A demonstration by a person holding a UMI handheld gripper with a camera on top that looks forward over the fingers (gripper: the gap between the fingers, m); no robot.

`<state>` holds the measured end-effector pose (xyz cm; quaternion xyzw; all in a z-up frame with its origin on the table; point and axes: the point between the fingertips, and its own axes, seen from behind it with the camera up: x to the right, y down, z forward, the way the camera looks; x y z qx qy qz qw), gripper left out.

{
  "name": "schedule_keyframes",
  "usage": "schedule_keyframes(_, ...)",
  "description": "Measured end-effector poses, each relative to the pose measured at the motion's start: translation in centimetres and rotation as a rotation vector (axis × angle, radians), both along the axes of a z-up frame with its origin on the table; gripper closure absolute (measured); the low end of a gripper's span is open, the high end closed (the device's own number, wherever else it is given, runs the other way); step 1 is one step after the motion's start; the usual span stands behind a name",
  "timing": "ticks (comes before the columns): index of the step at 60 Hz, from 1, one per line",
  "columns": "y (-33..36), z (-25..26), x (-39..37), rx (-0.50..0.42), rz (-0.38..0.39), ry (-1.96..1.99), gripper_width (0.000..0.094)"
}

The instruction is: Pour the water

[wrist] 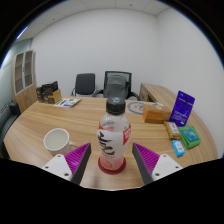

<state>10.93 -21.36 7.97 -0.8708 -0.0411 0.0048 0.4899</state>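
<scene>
At the frame's lower centre, the hand-held gripper (112,165) clenches a clear plastic bottle with a pink label and black cap (113,135), upright above the wooden tabletop (60,118). A white cup (57,140) sits lower left.

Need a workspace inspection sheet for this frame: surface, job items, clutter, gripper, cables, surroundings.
Surface: light wooden table, oval, mostly bare near the fingers.
Job's things: clear plastic bottle with black cap and pink label, upright between the fingers; white paper cup beside the left finger.
Clutter: purple box, brown cardboard box, small green and blue packets, papers at the far side.
Gripper: fingers either side of the bottle; contact cannot be judged.
Cables: nothing seen.
Surroundings: two black office chairs, wooden cabinet, white walls.
</scene>
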Motion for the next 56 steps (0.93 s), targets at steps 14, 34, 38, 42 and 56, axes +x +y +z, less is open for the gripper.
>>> schedule_keyframes(14,-8.0,6.5,-2.0,-0.017,-0.07,-0.058,0.0078)
schedule_keyframes(34,-17.6,11.9,-5.1,-0.012,-0.184,-0.038,0.0079)
schedule_keyframes(38,-18.5,12.0,-5.5,-0.015,-0.181,-0.026,0.0078)
schedule_keyframes(42,-19.1,12.4,-5.1,-0.012,-0.196,-0.045,0.0079)
schedule_keyframes(56,-19.5,14.0,-4.2,0.023,-0.21,-0.07,0.008)
